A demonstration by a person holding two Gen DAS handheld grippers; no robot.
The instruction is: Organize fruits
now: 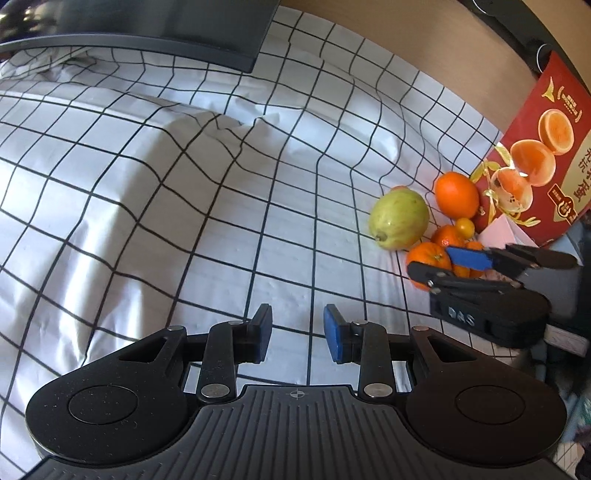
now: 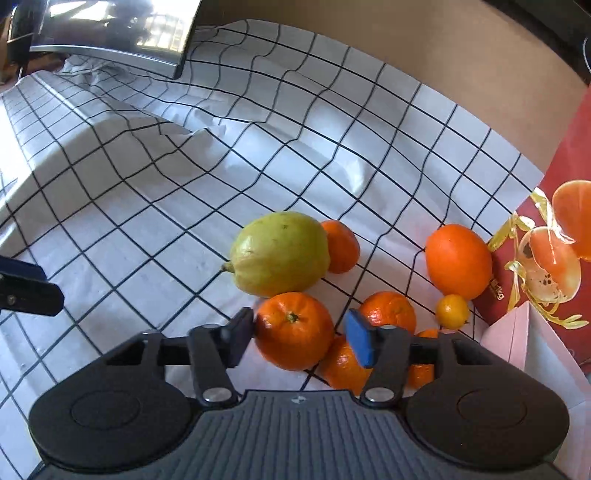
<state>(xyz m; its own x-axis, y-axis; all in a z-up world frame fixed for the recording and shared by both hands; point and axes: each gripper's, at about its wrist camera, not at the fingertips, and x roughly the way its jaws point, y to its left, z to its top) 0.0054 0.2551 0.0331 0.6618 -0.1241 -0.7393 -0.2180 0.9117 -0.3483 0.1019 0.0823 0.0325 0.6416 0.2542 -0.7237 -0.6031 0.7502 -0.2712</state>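
A pile of fruit lies on a white checked cloth. It holds a big green-yellow fruit, a large orange, a tiny yellow-orange fruit and several mandarins. My right gripper has its pads on either side of the nearest mandarin, stem up, and is shut on it. The left wrist view shows the same grip at the right, beside the green fruit. My left gripper hovers over bare cloth left of the pile, narrowly open and holding nothing.
A red box printed with oranges stands right behind the pile, with a pink paper at its foot. A dark flat screen sits at the far edge of the cloth. The cloth is rumpled in the middle.
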